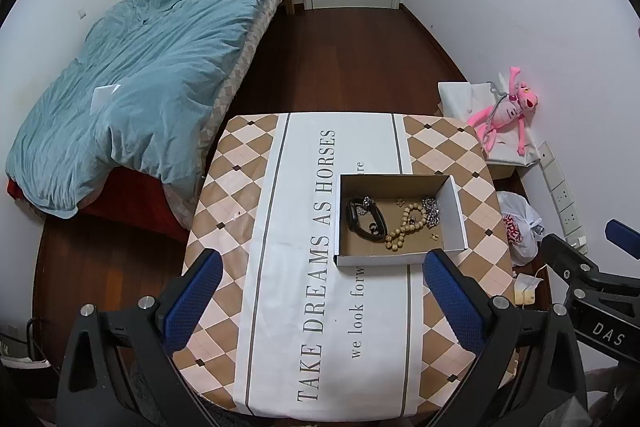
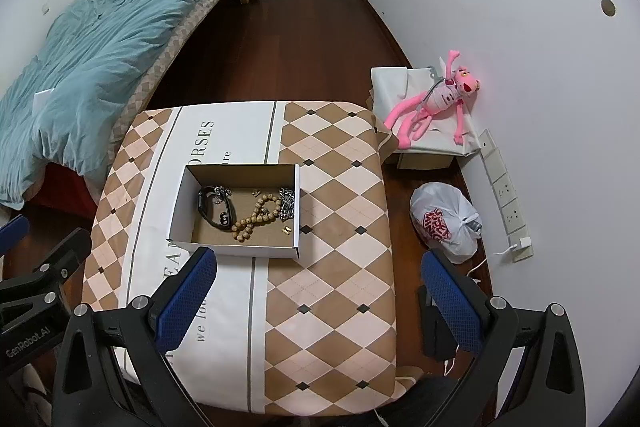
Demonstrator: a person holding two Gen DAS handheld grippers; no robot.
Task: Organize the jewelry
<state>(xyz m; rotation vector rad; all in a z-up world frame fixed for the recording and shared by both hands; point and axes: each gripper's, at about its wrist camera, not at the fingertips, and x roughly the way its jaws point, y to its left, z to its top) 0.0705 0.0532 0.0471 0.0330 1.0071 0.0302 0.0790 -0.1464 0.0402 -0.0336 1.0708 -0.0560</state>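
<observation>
Hovering released above the near desk edge: left claw, gripping nothing. Lying inside the open cardboard box at desk centre, left to right: black watch, wooden bead bracelet, silver chain. Hovering released, gripping nothing: right claw.
</observation>
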